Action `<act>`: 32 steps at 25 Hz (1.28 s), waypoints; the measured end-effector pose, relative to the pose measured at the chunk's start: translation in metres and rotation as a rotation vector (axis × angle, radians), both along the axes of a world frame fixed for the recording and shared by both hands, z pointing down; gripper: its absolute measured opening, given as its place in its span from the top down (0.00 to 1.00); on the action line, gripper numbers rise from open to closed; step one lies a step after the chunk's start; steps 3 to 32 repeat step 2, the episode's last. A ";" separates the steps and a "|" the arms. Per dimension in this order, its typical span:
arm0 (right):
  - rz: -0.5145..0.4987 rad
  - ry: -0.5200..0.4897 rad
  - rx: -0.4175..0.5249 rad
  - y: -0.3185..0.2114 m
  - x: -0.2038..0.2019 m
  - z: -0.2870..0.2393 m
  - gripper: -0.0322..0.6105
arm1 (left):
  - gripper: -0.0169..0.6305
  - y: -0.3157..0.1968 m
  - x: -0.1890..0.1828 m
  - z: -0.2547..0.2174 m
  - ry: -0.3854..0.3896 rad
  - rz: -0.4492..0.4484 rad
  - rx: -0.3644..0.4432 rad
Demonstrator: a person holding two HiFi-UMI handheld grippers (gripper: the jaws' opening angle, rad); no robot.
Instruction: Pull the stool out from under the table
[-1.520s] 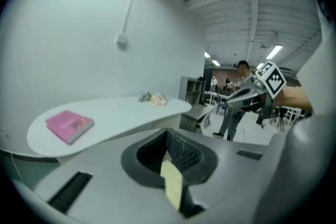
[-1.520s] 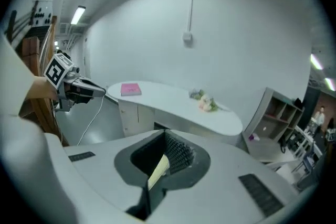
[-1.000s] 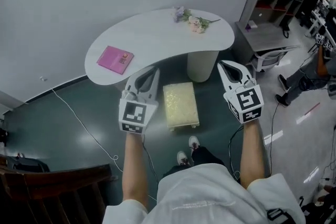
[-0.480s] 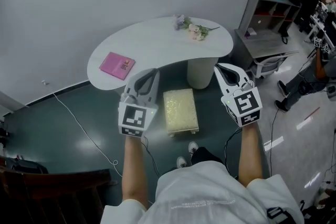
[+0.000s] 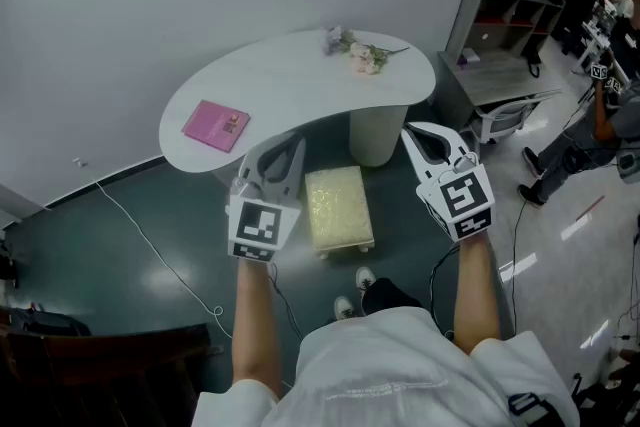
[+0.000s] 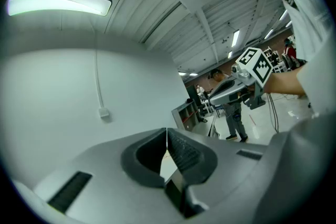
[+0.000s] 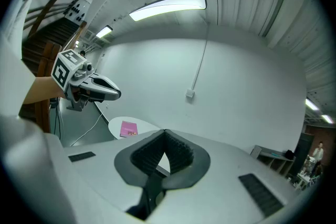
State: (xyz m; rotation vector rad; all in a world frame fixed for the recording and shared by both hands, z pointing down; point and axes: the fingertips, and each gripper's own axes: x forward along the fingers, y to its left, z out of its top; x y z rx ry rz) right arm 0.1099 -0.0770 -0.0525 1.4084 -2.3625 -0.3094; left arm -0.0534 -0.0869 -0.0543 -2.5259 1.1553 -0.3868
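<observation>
On floor [image 5: 120, 235], head view alone shows stool [image 5: 339, 206] by table [image 5: 280, 80]; gripper views: left tongs [image 6: 167, 132], right tongs [image 7: 166, 134] together, empty.

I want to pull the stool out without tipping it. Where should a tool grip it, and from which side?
Probably the near short edge of the stool, from the person's side: that end lies clear of the table; the far end nears the pedestal.

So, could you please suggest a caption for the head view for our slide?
Shut and empty, the left gripper and right gripper flank the yellow stool in front of the white table.
</observation>
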 end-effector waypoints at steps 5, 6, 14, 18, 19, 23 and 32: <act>-0.002 0.003 -0.005 0.000 -0.001 0.000 0.93 | 0.94 -0.001 -0.001 -0.001 0.001 -0.001 0.000; -0.002 0.003 -0.005 0.000 -0.001 0.000 0.93 | 0.94 -0.001 -0.001 -0.001 0.001 -0.001 0.000; -0.002 0.003 -0.005 0.000 -0.001 0.000 0.93 | 0.94 -0.001 -0.001 -0.001 0.001 -0.001 0.000; -0.002 0.003 -0.005 0.000 -0.001 0.000 0.93 | 0.94 -0.001 -0.001 -0.001 0.001 -0.001 0.000; -0.002 0.003 -0.005 0.000 -0.001 0.000 0.93 | 0.94 -0.001 -0.001 -0.001 0.001 -0.001 0.000; -0.002 0.003 -0.005 0.000 -0.001 0.000 0.93 | 0.94 -0.001 -0.001 -0.001 0.001 -0.001 0.000; -0.002 0.003 -0.005 0.000 -0.001 0.000 0.93 | 0.94 -0.001 -0.001 -0.001 0.001 -0.001 0.000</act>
